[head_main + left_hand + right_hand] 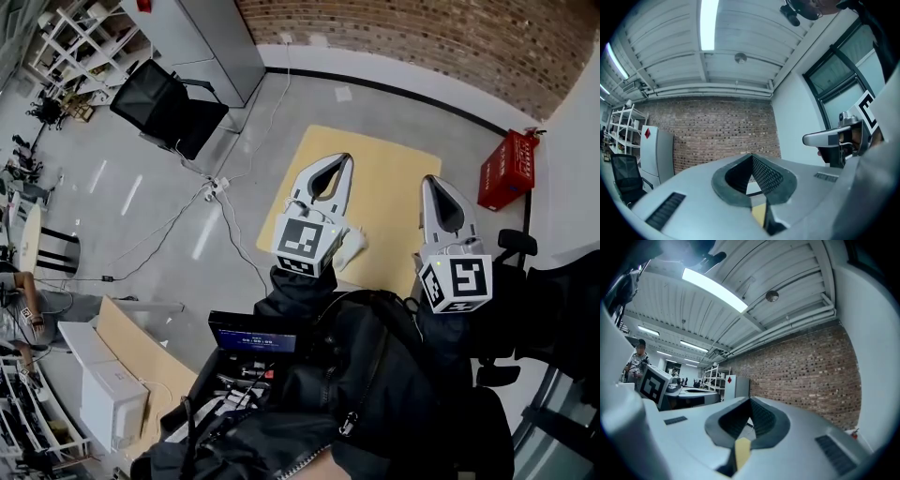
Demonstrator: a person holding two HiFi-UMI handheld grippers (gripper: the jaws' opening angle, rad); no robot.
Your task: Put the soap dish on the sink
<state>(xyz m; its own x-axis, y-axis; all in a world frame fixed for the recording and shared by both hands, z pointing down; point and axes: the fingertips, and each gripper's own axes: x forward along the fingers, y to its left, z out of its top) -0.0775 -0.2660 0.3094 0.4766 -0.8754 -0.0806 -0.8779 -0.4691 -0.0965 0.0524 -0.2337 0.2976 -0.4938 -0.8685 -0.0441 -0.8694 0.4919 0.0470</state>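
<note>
No soap dish and no sink appear in any view. In the head view both grippers are held side by side above a yellow tabletop [380, 183], pointing away from me. My left gripper [339, 157] is shut, its grey jaws meeting at the tip with nothing between them. The right gripper [431, 180] looks the same, tips together and empty. In the left gripper view the jaws [751, 156] close to a point against a brick wall, with the right gripper [834, 137] beside them. The right gripper view shows its closed jaws [750, 400] and the left gripper's marker cube [655, 385].
A red crate [506, 171] stands on the floor by the white wall at right. A black office chair [169, 108] sits at the upper left, with a power strip and cables [216, 187] on the grey floor. Cardboard and white boxes [112, 380] lie at lower left.
</note>
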